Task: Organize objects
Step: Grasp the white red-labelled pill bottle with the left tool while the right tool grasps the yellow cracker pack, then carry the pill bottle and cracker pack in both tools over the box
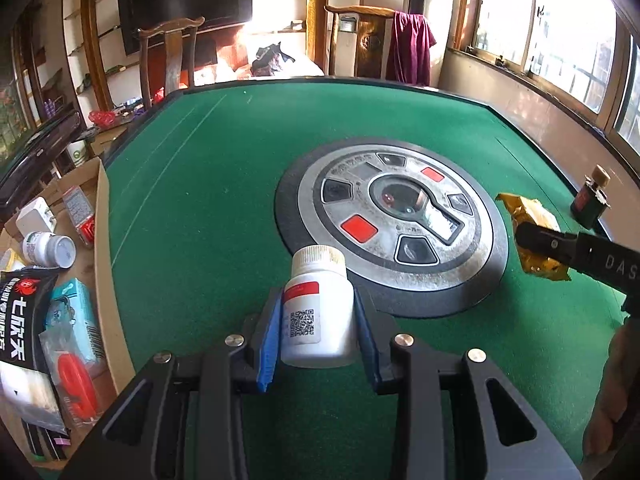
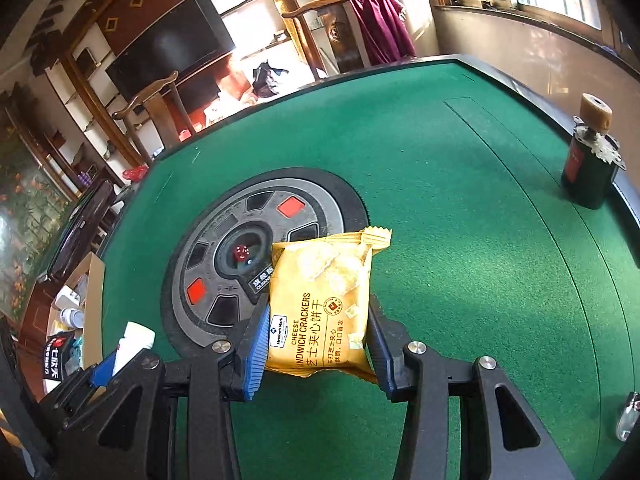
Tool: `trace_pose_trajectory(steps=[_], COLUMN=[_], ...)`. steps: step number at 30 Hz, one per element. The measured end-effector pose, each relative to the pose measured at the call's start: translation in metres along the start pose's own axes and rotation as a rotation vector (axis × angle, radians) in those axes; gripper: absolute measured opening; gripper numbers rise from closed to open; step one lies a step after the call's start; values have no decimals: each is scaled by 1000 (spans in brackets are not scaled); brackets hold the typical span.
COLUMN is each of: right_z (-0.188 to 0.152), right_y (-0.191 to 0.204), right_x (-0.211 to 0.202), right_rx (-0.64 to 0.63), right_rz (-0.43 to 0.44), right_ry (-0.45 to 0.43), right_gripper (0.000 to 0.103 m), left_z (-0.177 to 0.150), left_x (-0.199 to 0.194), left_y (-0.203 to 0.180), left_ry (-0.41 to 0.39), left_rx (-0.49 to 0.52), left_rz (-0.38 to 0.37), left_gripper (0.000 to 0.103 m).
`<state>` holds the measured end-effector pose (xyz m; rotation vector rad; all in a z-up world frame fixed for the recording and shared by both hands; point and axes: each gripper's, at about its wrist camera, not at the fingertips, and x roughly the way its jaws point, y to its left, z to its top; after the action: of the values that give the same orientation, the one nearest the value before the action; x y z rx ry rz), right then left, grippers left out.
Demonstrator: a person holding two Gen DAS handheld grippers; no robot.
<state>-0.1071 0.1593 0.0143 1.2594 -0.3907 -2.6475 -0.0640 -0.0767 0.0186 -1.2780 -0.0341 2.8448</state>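
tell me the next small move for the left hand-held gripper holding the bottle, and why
Probably carry the white pill bottle left toward the cardboard box beside the green table. The left hand-held gripper is already shut on it, and the box holds similar items, including another pill bottle. The right hand-held gripper holds a cracker packet clear of that path.

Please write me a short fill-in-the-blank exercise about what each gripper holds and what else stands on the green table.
1. The left gripper is shut on a white ____ with a QR code label.
2. The right gripper is shut on a yellow pack of cheese sandwich ____.
3. The dark green bottle stands near the table's ____ edge in the right wrist view.

Missing words: bottle; crackers; right
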Motion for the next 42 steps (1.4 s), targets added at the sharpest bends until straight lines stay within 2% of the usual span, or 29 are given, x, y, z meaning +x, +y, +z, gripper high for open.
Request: trace_pose_trajectory(steps=[11,28,36,42], right_z=[-7,-15,-19,-20], right_y=[25,58,65,67], right_x=[-7,-19,-22,-24], right_rx=[-85,-199,-227,-230], right_rz=[22,45,54,53], right_ry=[-35,-102,-116,-127], right_gripper=[48,48,48,48], left_z=[3,4,-4,-13], left_x=[-24,-48,-66,-81], left_y=[-1,3,9,17], left_ry=[-122,-257,-294,-293], left_rx=[20,3,-31,-70], left_rz=[87,146,197,195], left_gripper=[33,33,33,33])
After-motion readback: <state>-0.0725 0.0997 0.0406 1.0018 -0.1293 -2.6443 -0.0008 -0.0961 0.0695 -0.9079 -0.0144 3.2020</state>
